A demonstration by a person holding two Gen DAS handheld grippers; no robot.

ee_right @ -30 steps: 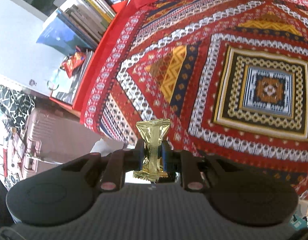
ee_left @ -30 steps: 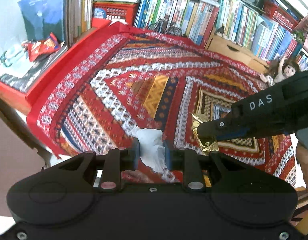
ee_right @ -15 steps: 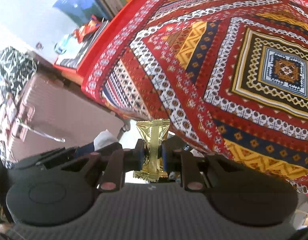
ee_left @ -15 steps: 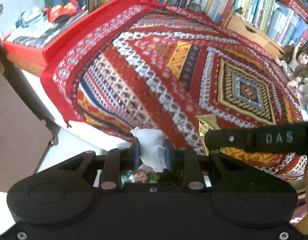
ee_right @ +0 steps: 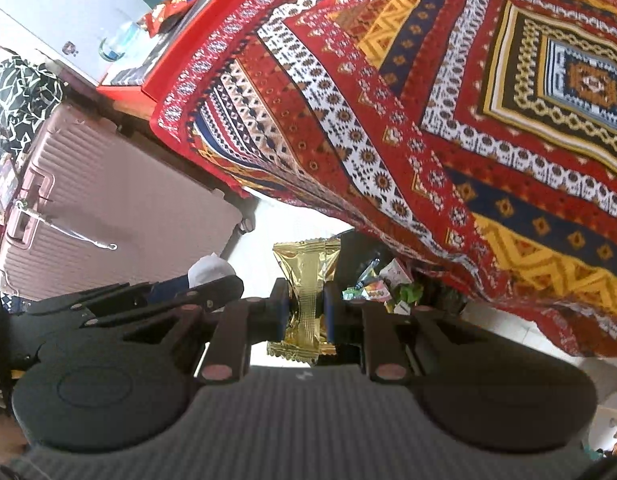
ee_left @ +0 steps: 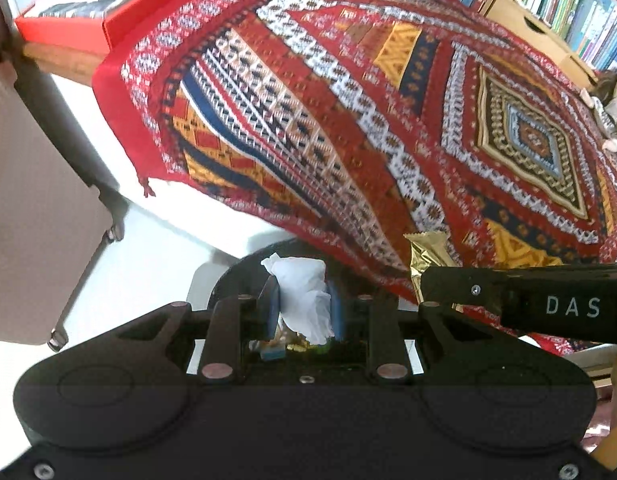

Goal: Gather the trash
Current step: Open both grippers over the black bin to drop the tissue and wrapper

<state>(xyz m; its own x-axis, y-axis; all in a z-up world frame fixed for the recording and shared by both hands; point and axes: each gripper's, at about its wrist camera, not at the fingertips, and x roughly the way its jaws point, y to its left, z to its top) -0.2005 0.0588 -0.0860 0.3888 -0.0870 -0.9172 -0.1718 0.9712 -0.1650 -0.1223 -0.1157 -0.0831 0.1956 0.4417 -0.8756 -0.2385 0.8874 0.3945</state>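
Two hand-held grippers were in view, each clenched on one piece of trash. Left hand-held gripper [ee_left: 302, 306]: blue pads pressed on a crumpled white paper tissue [ee_left: 304, 294]. Right hand-held gripper [ee_right: 304, 312]: pads pressed on a crinkled gold foil snack wrapper [ee_right: 306, 300], held upright with serrated ends above and below the fingers. Writing: white letters "DAS" [ee_left: 572, 306] on the black side of the right hand-held gripper, seen from the left wrist view; no print on the wrapper could be read.

Containers: one black trash bin [ee_right: 358, 246], partly under the hanging edge of a red patterned woven bedspread [ee_right: 448, 120], holding mixed colourful wrappers and scraps [ee_right: 382, 284]; both held items hung just above it. One ribbed pink hard-shell suitcase [ee_right: 116, 204] stood on the white floor beside the bed. One shelf of upright books [ee_left: 564, 4] lined the far side.
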